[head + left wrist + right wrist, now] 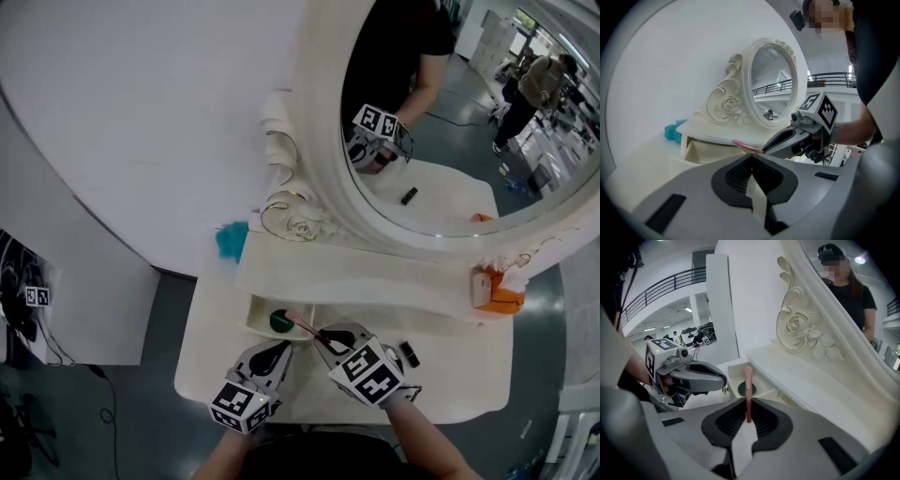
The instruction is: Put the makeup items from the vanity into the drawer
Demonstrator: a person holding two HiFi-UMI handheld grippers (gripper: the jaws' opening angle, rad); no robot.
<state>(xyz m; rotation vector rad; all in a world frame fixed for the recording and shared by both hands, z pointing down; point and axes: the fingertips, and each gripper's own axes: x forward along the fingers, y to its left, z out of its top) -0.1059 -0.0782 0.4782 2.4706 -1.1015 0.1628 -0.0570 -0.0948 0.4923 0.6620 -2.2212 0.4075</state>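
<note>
Two grippers sit at lower middle of the head view: the right gripper pinches one slim pink stick, its tip over the open drawer, where one round green item lies. The left gripper has its jaws closed on nothing. One black item, lower right, is too small to identify.

Your white surface carries the oval mirror on its raised base. A teal object lies left of the mirror's base, and an orange box sits at its right end. In front of the mirror are a small black item and the open drawer — a round green item inside.
</note>
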